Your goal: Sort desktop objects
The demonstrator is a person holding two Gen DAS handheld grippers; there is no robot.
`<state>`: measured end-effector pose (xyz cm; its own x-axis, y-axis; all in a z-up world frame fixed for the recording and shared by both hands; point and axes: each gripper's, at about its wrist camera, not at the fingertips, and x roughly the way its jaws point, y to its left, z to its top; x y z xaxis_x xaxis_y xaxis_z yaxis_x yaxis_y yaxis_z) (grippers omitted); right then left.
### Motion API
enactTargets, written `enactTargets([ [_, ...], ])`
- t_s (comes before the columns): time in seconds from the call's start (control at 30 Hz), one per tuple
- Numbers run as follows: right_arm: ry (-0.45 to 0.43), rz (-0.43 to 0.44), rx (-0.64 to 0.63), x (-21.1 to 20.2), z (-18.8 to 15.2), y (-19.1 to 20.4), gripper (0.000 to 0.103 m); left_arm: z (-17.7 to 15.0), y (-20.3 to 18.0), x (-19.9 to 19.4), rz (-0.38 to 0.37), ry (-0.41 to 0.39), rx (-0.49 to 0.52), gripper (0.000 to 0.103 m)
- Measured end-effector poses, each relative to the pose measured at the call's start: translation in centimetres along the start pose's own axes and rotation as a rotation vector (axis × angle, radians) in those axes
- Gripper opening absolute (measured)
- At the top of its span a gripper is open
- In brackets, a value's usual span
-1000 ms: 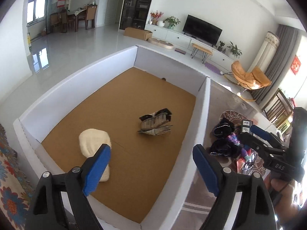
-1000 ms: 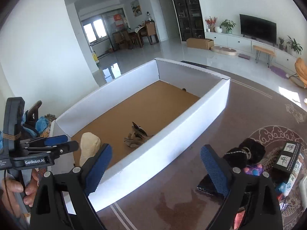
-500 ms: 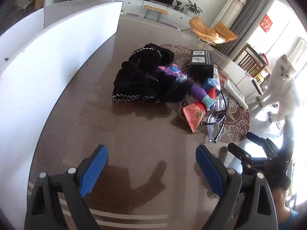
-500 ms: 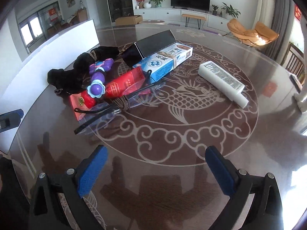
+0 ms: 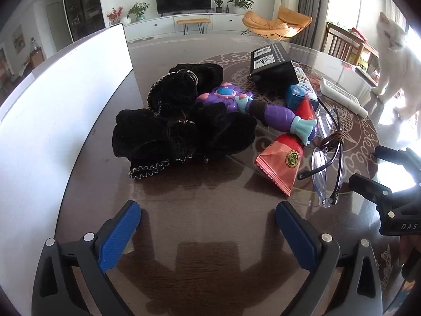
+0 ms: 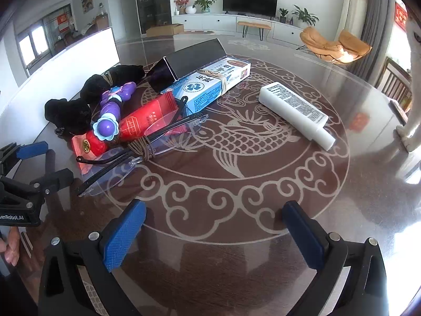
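a: what's taking up the most room?

b: the dark table (image 6: pixel 263 210) with its pale fish pattern is filling both views, and a white-walled box (image 5: pixel 52 110) is standing along its left side. a white cat (image 5: pixel 400 60) is standing at the far right edge.

a: and the things being sorted?

b: they're lying in a heap in the middle, left of the fish. black velvet scrunchies (image 5: pixel 184 131) are sitting nearest the box. a black carton (image 6: pixel 189 60) is lying at the far side with a blue and white box (image 6: pixel 210 89) leaning against it. a white tube (image 6: pixel 294 110) is lying apart on the right. a red packet (image 6: pixel 136 126) is lying under a purple toy wand (image 6: pixel 113 110), and clear glasses (image 6: pixel 147 144) wrapped with a brown hair tie are resting at the near edge of the heap.

a: the tongs?

b: the left gripper (image 5: pixel 208 226) is hovering over bare table just near of the scrunchies, its jaws opening wide with nothing between them. the right gripper (image 6: pixel 214 226) is hanging over the pattern, jaws spread wide and empty.
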<state>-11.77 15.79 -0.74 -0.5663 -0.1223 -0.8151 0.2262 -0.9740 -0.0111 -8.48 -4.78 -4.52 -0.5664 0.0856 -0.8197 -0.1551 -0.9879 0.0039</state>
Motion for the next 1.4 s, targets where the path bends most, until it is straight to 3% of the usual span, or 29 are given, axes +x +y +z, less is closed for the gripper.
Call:
enactTargets([
  [1.2,-0.001,0.001,0.000,0.0,0.0,-0.1,0.103,0.6,-0.1,0.7,-0.006,-0.003,0.003,0.103],
  [1.4,0.000,-0.008,0.011,1.4,1.8,0.6,0.103,0.6,-0.1,0.7,-0.006,-0.003,0.004,0.103],
])
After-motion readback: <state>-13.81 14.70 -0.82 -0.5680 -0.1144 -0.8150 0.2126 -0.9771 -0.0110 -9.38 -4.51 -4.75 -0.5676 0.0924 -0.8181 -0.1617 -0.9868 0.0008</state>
